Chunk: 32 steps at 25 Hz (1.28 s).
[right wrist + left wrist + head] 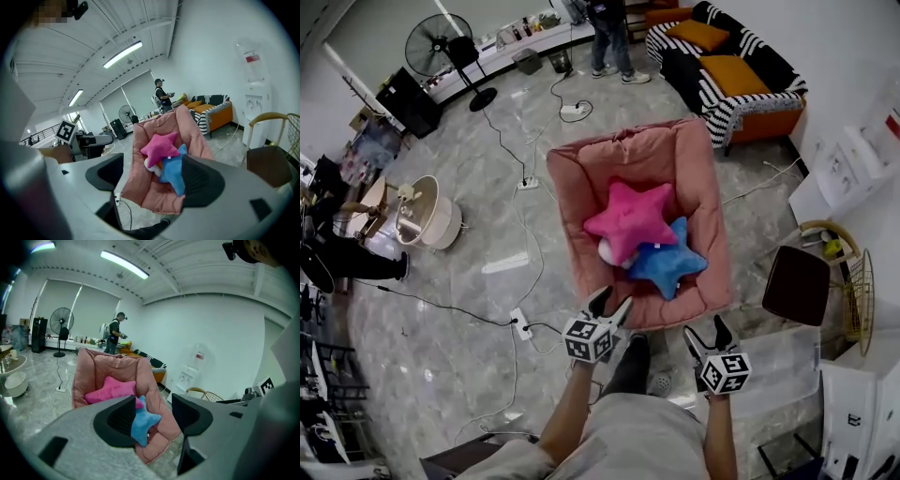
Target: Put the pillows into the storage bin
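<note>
My left gripper is nearest, just below my view; its jaws stand partly apart with nothing between the pads, so it holds nothing and touches nothing; my right gripper beside it also has its jaws apart and empty.

Both forearms reach forward from my body, side by side; both grippers point ahead and a little downward toward the chair, each with its marker cube on top; in the head view the left tips overlap the chair's front edge and the right tips sit off its front right corner, yet both gripper views show the chair some way ahead, not touched.

I count two grippers, one pink chair and two star pillows; both pillows lie in the chair's seat; the pink star lies on top, overlapping the blue star, which is to the right and nearer me; a small white thing peeks from under the pink star's near edge, and I cannot tell what it is.

One clear bin stands on the floor to my right, just beside the right gripper and near the chair's front right corner; neither pillow is in it.

Farther off there is one striped sofa with two orange cushions, one fan and one person standing.
</note>
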Each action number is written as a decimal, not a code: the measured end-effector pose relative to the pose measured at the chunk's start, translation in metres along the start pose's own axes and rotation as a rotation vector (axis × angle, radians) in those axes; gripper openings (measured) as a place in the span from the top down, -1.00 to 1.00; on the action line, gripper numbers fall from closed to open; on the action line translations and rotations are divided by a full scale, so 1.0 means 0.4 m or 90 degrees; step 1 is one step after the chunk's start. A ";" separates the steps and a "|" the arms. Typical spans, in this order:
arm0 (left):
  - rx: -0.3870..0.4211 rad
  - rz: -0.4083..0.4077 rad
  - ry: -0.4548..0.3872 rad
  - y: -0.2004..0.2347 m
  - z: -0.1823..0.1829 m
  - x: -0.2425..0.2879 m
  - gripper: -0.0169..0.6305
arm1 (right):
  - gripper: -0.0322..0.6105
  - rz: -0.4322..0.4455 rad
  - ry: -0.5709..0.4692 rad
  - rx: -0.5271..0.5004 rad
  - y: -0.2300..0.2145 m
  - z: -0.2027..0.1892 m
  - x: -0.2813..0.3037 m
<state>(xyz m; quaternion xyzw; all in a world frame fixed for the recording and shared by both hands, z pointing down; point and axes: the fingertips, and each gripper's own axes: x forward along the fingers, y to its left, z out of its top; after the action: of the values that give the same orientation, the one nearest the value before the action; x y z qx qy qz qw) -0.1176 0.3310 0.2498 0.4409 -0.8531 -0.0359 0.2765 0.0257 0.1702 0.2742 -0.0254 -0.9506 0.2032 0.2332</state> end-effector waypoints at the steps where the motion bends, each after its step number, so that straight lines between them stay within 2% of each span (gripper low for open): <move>1: 0.001 -0.001 0.004 0.022 0.016 0.021 0.25 | -0.29 -0.001 0.003 0.001 -0.002 0.013 0.023; 8: 0.045 -0.005 0.041 0.206 0.093 0.182 0.25 | -0.29 0.021 0.040 -0.017 0.013 0.086 0.193; 14: 0.099 -0.018 0.082 0.387 0.105 0.289 0.25 | -0.29 0.062 0.053 -0.030 0.080 0.160 0.387; 16: 0.135 -0.033 0.104 0.438 0.099 0.329 0.25 | -0.29 0.070 0.053 -0.029 0.103 0.191 0.448; 21: 0.254 -0.097 0.191 0.570 0.049 0.408 0.24 | -0.22 0.077 0.048 -0.086 0.194 0.255 0.547; 26: 0.326 -0.126 0.261 0.691 -0.012 0.494 0.23 | -0.22 0.088 0.076 -0.067 0.222 0.250 0.630; 29: 0.400 -0.147 0.340 0.747 -0.062 0.536 0.14 | -0.22 0.094 0.096 -0.073 0.238 0.236 0.664; 32: 0.464 -0.168 0.385 0.773 -0.091 0.573 0.08 | -0.22 0.097 0.121 -0.081 0.246 0.213 0.680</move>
<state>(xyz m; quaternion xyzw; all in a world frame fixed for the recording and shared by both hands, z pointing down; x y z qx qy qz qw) -0.4308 0.3486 0.4758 0.6042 -0.6286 0.3596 0.3325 -0.2594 0.2674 0.2838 -0.1314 -0.9304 0.1567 0.3044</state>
